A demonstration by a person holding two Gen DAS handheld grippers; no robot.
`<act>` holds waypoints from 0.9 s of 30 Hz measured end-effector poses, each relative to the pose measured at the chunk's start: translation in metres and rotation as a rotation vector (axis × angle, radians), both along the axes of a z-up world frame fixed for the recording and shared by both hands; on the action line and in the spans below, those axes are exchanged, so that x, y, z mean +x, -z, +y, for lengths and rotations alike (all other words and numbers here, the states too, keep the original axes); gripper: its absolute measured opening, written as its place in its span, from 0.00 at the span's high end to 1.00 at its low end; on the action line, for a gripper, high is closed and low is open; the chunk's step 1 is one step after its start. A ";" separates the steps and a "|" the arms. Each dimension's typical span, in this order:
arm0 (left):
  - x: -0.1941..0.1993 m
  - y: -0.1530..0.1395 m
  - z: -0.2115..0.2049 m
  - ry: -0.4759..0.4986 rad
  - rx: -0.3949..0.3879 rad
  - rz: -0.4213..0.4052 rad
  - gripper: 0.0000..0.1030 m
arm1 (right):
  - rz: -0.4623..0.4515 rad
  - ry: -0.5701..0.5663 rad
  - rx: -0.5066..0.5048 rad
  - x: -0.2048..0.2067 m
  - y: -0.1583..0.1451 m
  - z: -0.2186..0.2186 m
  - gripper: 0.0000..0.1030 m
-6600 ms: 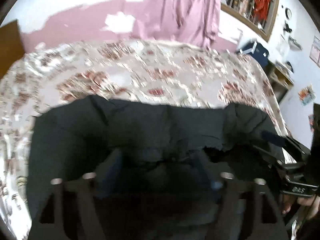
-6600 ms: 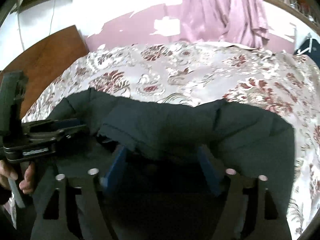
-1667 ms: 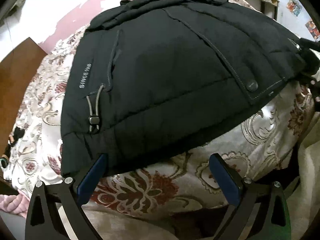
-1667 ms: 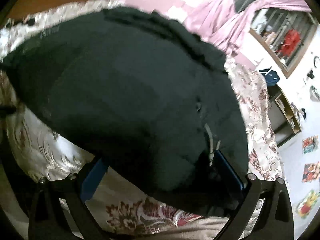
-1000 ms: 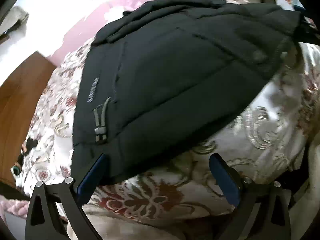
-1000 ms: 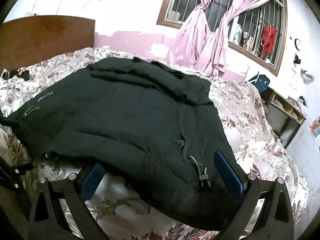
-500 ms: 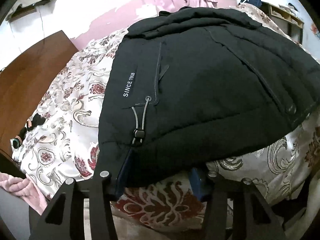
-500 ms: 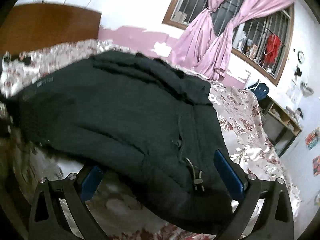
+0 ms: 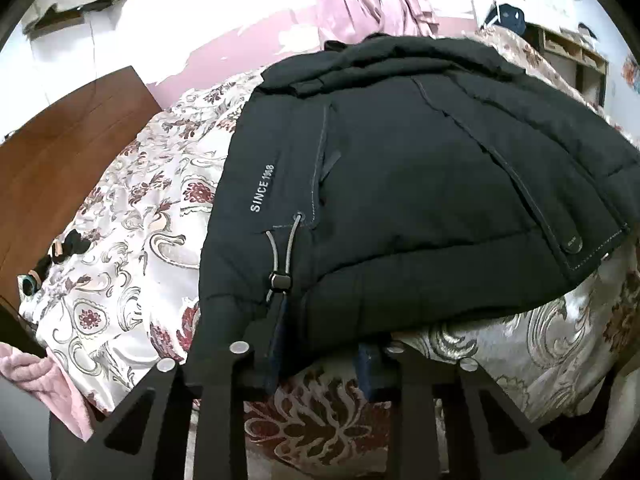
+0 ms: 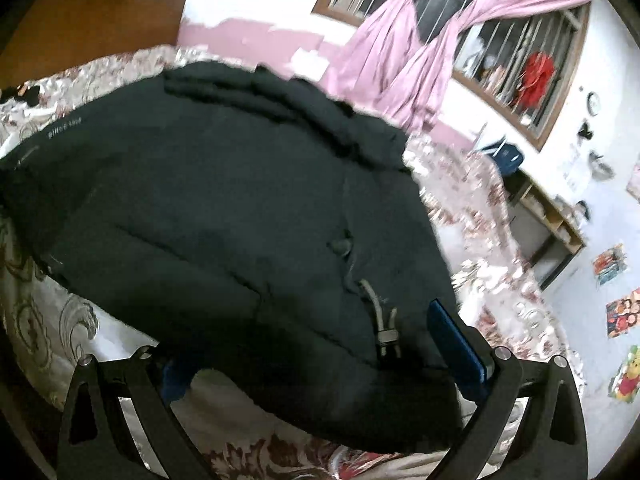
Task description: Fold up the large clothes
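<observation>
A black padded jacket (image 9: 400, 180) lies folded on the floral bedspread (image 9: 132, 240), its "SINCE" label and a toggle cord (image 9: 280, 264) at the near left corner. My left gripper (image 9: 320, 350) is at that corner; its jaws are closing, and the hem fills the narrow gap between the blue pads. In the right wrist view the jacket (image 10: 220, 200) bulges over my right gripper (image 10: 316, 360), which stands open wide around the other near corner. Its right pad (image 10: 456, 344) shows beside a cord toggle (image 10: 388, 336); the left pad is partly hidden under cloth.
A wooden headboard (image 9: 60, 160) stands at the left of the bed. Pink curtains (image 10: 432, 60) hang at a barred window behind. A low shelf unit (image 10: 548, 220) lines the right wall. Small dark items (image 9: 68, 248) and a pink cloth (image 9: 40, 376) lie by the bed's left edge.
My left jaws have gone from wide apart to narrow around the jacket's near left hem, and that view has rolled level. The right gripper has tilted and come closer over the right corner.
</observation>
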State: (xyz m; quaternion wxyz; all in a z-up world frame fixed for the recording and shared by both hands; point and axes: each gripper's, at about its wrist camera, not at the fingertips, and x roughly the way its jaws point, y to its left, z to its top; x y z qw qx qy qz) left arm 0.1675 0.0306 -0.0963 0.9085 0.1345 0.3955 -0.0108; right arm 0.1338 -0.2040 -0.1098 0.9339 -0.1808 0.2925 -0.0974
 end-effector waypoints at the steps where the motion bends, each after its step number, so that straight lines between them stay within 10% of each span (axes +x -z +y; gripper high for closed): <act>1: 0.000 -0.001 0.001 -0.002 -0.009 -0.008 0.77 | -0.011 -0.005 0.005 -0.002 -0.001 -0.001 0.14; 7: -0.002 -0.008 0.003 -0.017 -0.052 -0.089 0.86 | 0.008 -0.084 0.033 -0.006 0.004 0.010 0.58; 27: -0.002 -0.080 -0.004 -0.002 -0.102 -0.326 0.93 | -0.079 -0.116 0.232 -0.015 -0.017 -0.014 0.88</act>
